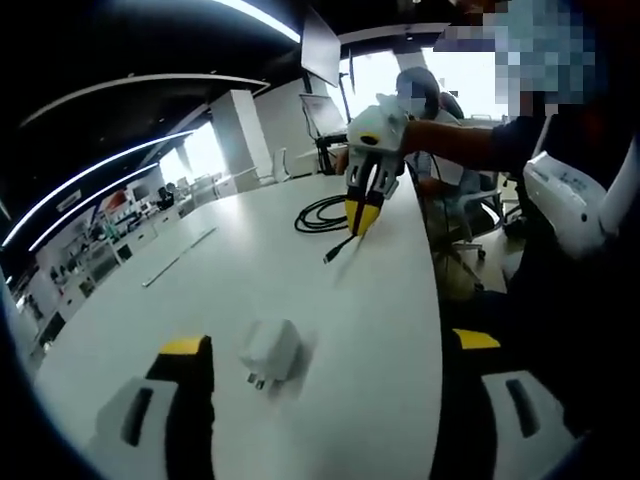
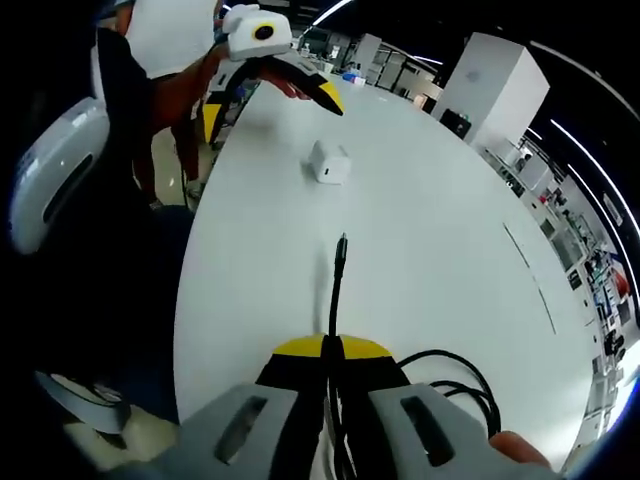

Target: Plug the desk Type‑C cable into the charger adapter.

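The white charger adapter (image 1: 270, 350) lies on the white table (image 1: 230, 280), between the wide-apart jaws of my left gripper (image 1: 330, 342), which touches nothing. Farther along the table, my right gripper (image 1: 360, 215) is shut on the black Type-C cable (image 1: 340, 248), whose plug end sticks out just above the tabletop. In the right gripper view, the cable (image 2: 336, 285) runs out from my shut right gripper (image 2: 327, 345) and points toward the adapter (image 2: 329, 162). A stretch of bare table lies between plug and adapter. Beyond it, my left gripper (image 2: 270, 110) stands open.
The rest of the cable lies coiled (image 1: 318, 213) behind the right gripper; that coil (image 2: 460, 385) is beside its jaws. The table edge (image 1: 435, 300) runs along the person's body. Another person sits at the table's far end (image 1: 425, 95), near a monitor (image 1: 320, 45).
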